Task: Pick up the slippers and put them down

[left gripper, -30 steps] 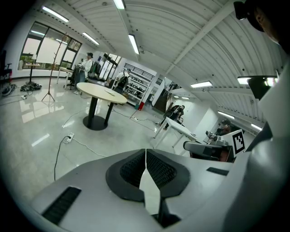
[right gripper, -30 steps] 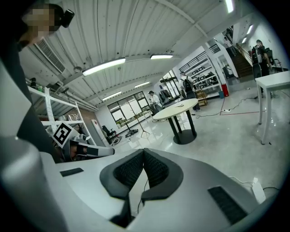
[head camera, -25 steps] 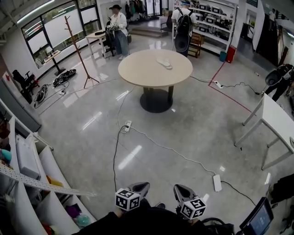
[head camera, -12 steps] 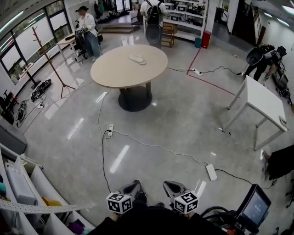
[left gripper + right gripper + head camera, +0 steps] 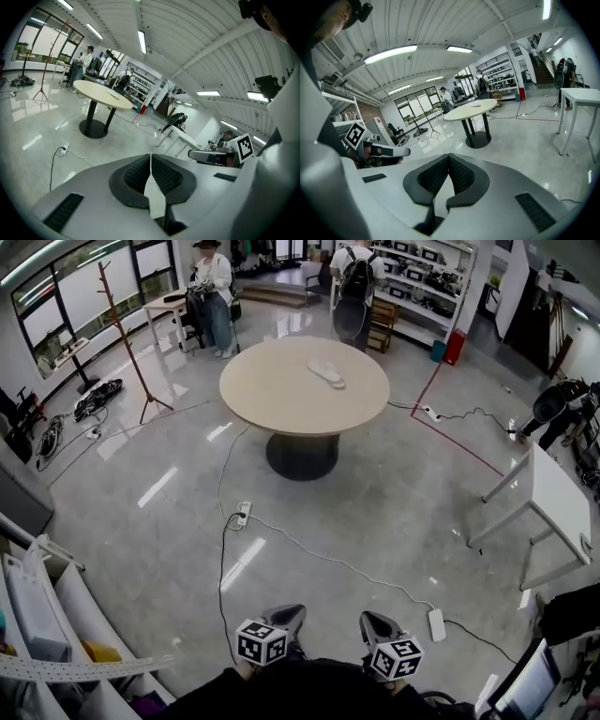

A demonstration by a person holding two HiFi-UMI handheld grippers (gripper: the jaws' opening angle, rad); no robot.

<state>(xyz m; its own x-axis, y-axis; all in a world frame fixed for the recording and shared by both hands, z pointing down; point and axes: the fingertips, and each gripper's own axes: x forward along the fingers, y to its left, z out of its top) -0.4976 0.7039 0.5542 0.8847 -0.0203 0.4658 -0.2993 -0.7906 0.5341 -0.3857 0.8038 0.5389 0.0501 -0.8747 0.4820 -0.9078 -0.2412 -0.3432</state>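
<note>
Head view looks down on both tongs, held low at the picture's bottom edge, side by side and well apart from the table. The grey left tongs (image 5: 287,616), carrying a marker cube, have their ribbed black pads pressed together on nothing. The right tongs (image 5: 376,623) are likewise closed and empty.

Beyond them a white power strip (image 5: 436,624) lies on the glossy grey floor (image 5: 375,512). Farther off stands the round beige table (image 5: 272,395) on a dark pedestal, with a pale slipper (image 5: 326,371) lying on its far half.

Behind it, a person in a white top (image 5: 211,282) stands near a wooden coat stand (image 5: 127,334), and another person wearing a backpack (image 5: 354,282) faces shelving (image 5: 412,287).
</note>
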